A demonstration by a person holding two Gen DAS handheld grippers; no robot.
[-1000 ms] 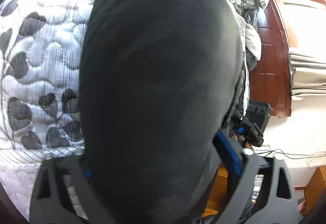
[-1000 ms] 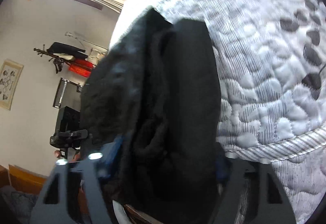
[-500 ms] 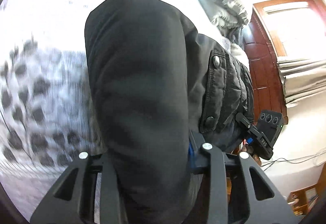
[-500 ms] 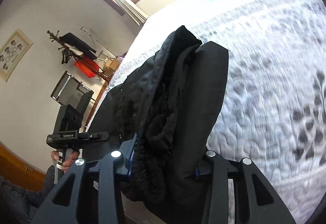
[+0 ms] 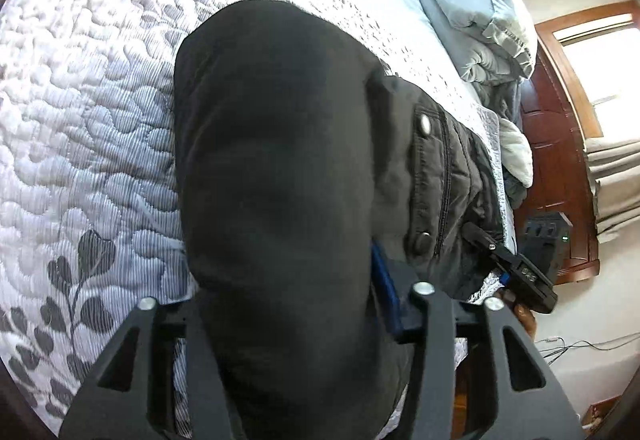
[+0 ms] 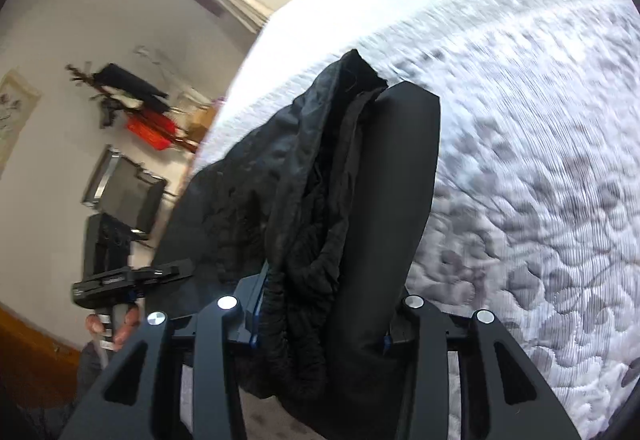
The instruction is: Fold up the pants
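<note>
The black pants [image 5: 280,176] are bunched thick in both tools and held up off the quilted bed cover [image 5: 88,88], with the rest of the cloth trailing down toward the near edge of the bed. The left gripper [image 5: 288,304] has a fat roll of smooth fabric filling the gap between its jaws; those jaws have just been opening a little, yet the cloth still sits wedged between the pads, so the grip looks kept. The right gripper [image 6: 320,312] is clamped on the gathered waistband side, its jaws also eased slightly wider around the bundle. Holding the two ends side by side like this probably serves to carry one half over the other, so the fold lands flat further in on the bed. A snap-buttoned flap [image 5: 430,180] hangs between the two grips, toward the bed's right edge, below the pillows [image 5: 472,16] at the far corner.
</note>
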